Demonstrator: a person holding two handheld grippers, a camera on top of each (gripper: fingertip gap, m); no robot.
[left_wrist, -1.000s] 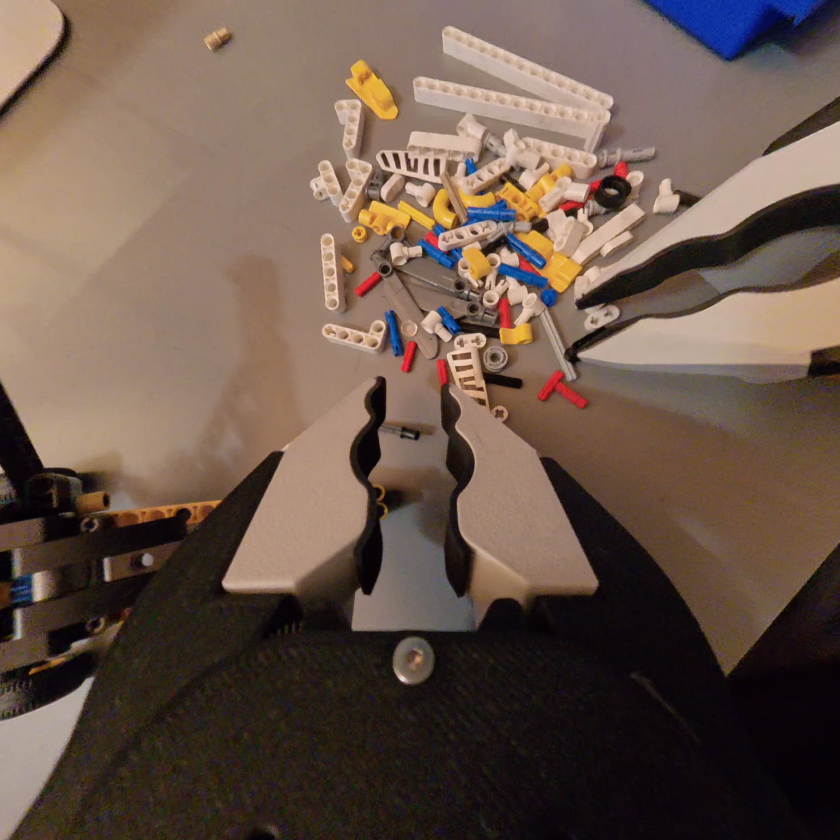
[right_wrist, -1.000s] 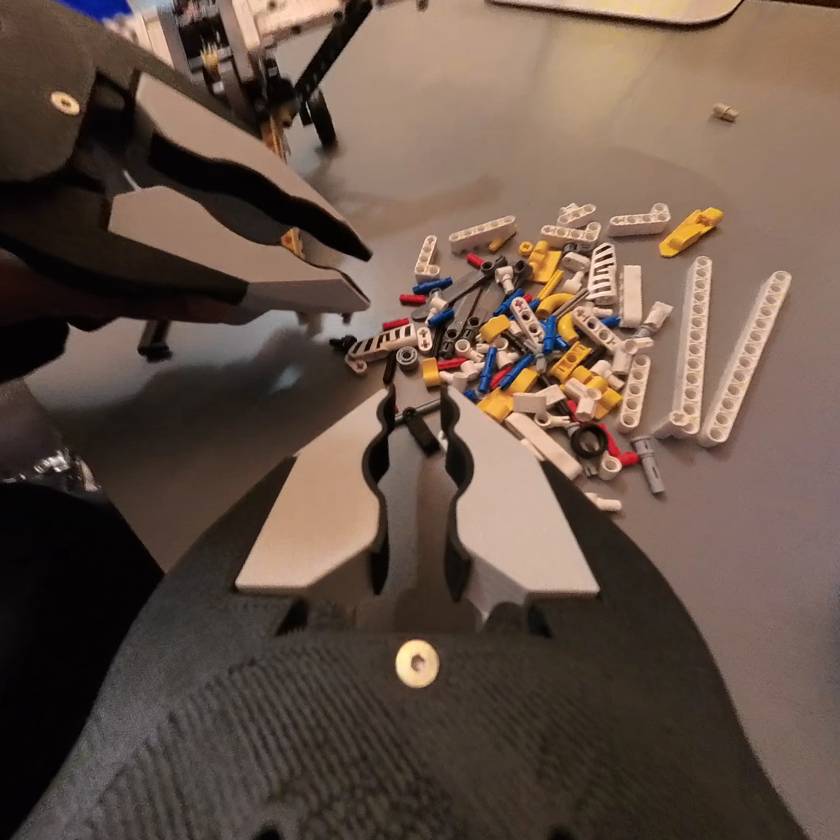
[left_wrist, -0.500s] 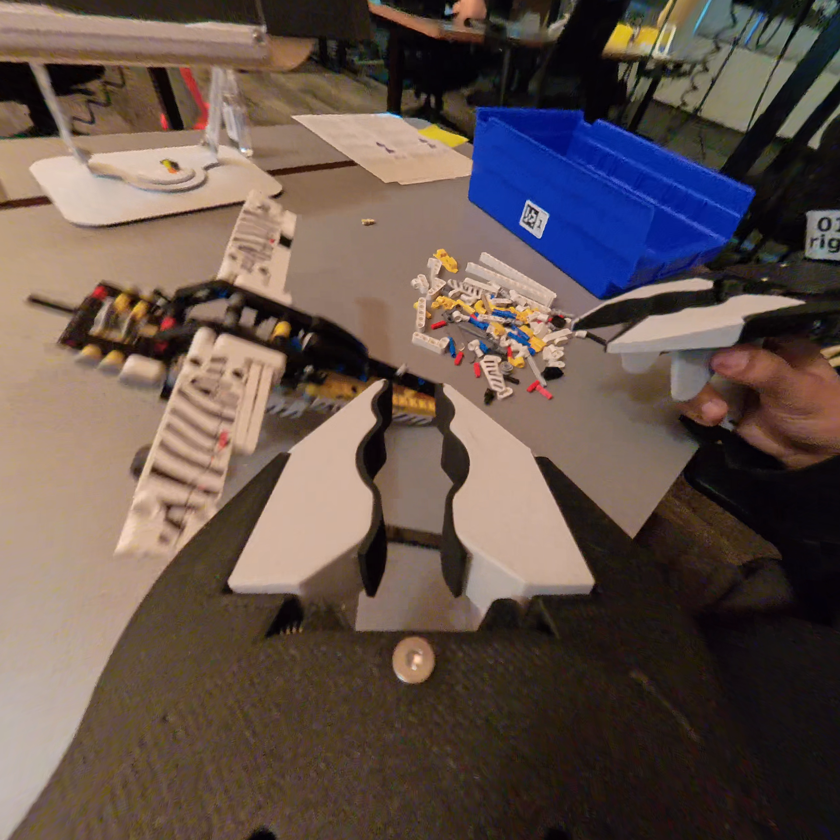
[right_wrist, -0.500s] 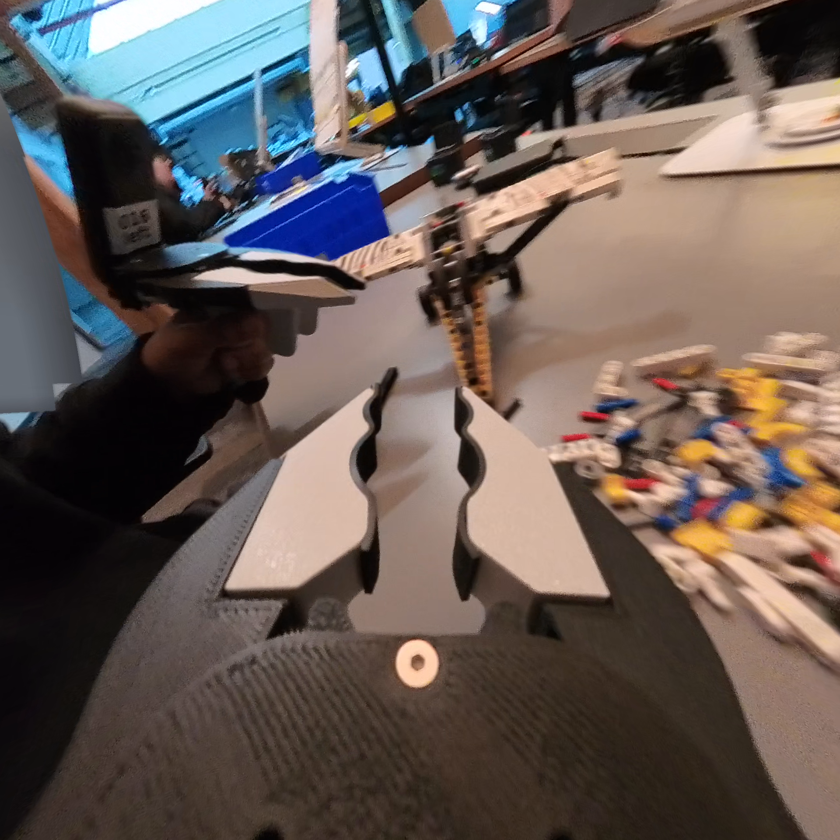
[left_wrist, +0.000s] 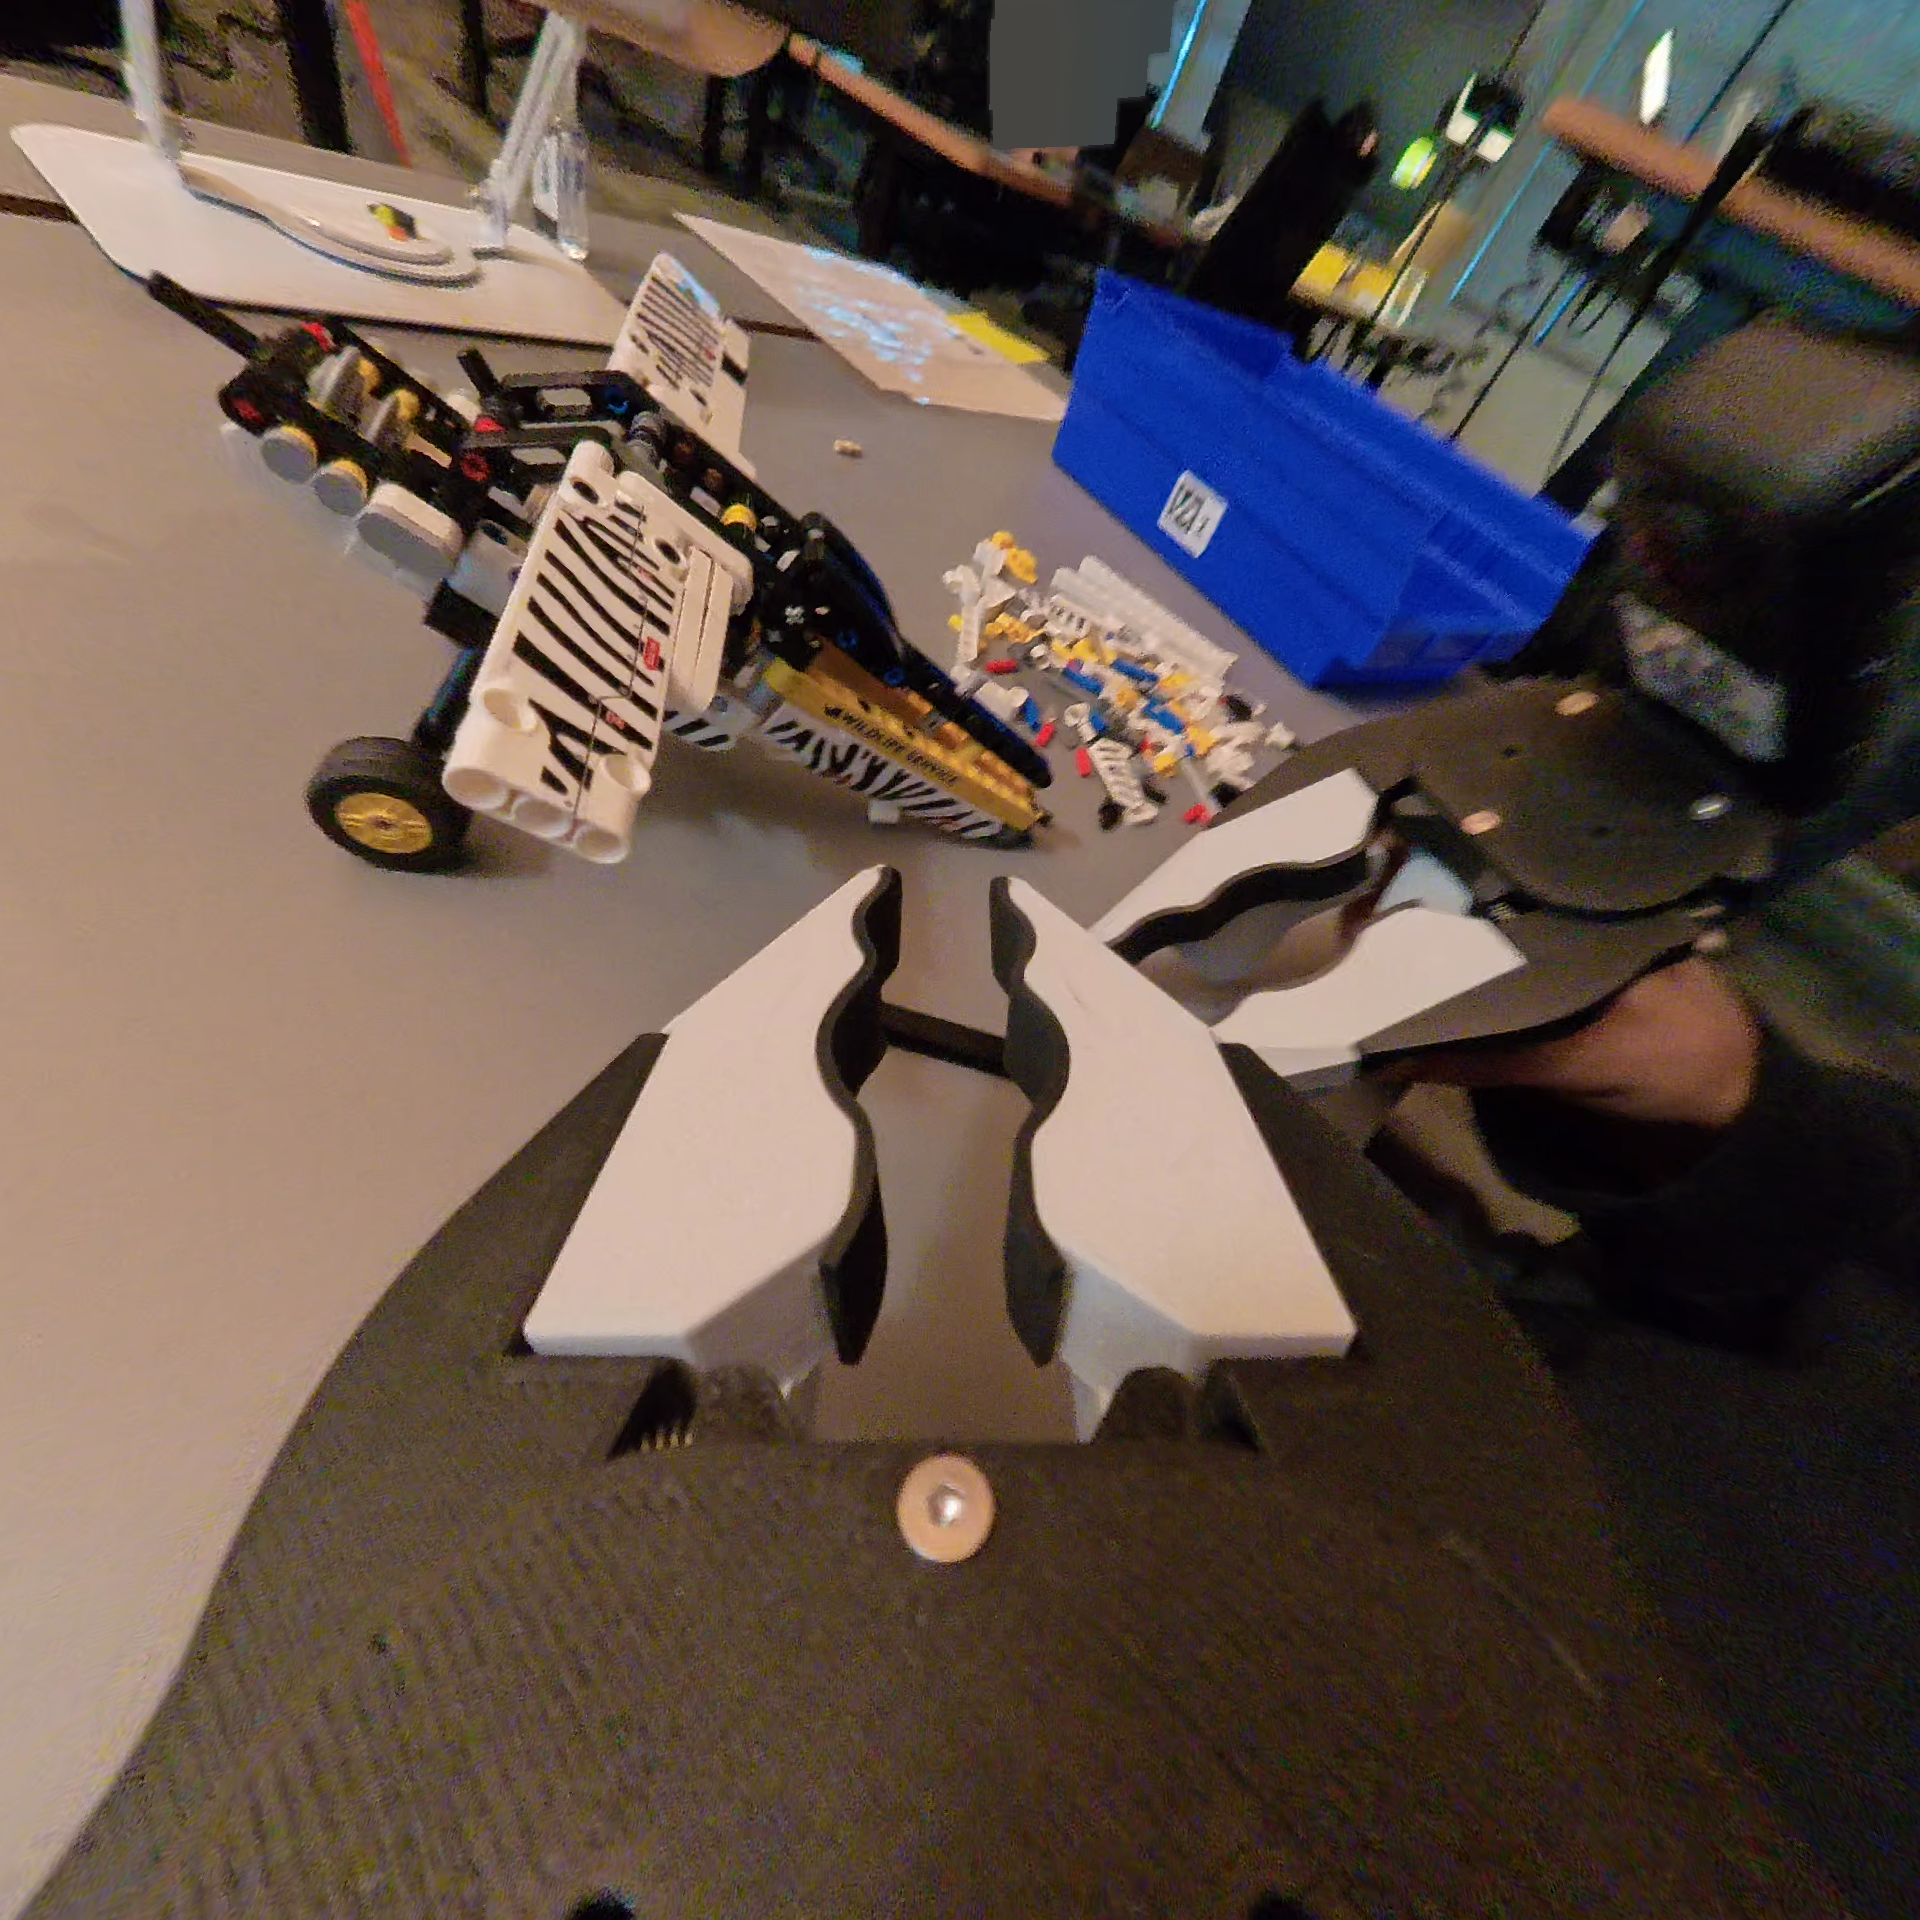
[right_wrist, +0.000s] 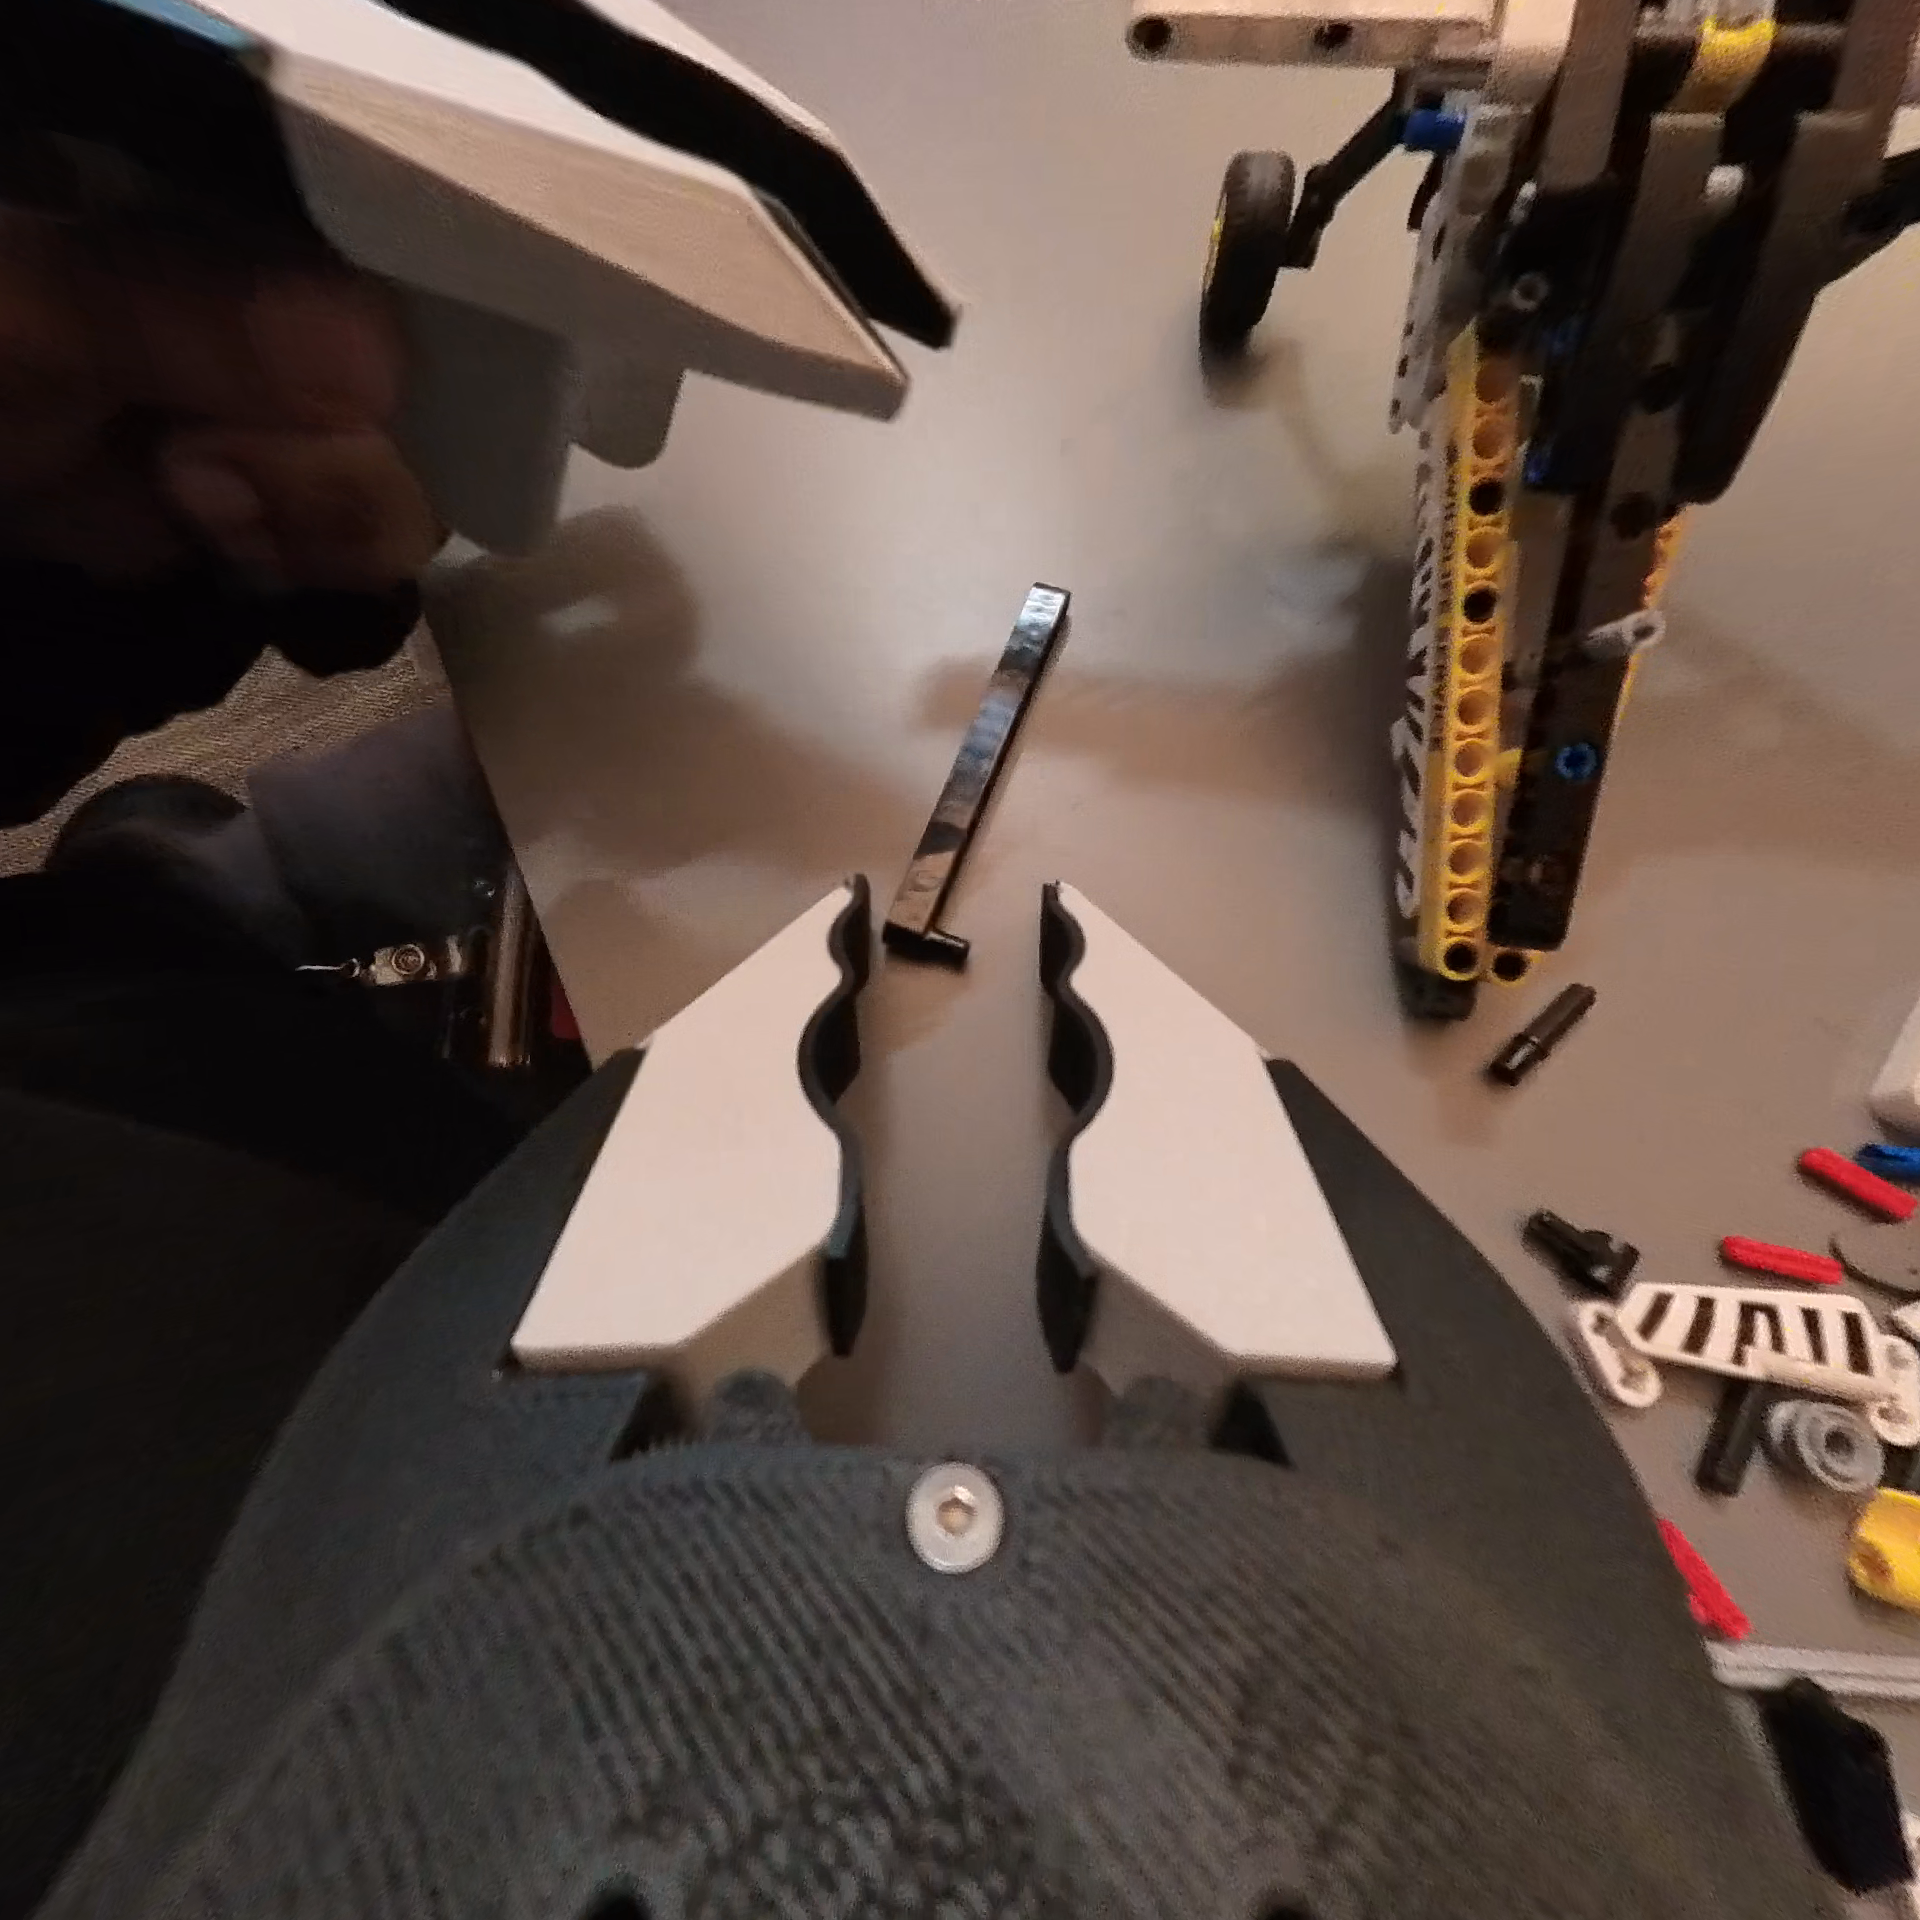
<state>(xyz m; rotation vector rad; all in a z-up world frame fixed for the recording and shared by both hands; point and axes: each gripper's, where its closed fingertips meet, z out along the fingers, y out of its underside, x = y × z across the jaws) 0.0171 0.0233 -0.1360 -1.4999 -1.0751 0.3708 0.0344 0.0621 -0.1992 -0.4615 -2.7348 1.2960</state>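
Note:
My right gripper is open just above the grey table. A long black axle lies ahead of it. The axle's T-shaped end sits close to the left pad, and neither pad presses on it. My left gripper is open with a narrow gap and nothing at its tips. The same axle shows crosswise through that gap, passing under the fingers. The right gripper sits just to the right of the left one. In the right wrist view the left gripper hovers at upper left.
A zebra-striped brick aeroplane model with a yellow beam stands ahead. A pile of small loose parts lies beside it, before a blue bin. A short black pin lies by the beam's end. The table edge runs at left. Spacing between my two grippers at the tips: around 8 cm. To reach the short black pin in a straight line is about 9 cm for my right fingers, about 15 cm for my left.
Both grippers left the parts pile and came near the table's front edge. The right gripper was shut on a black piece and has since opened. The left jaws narrowed a little.

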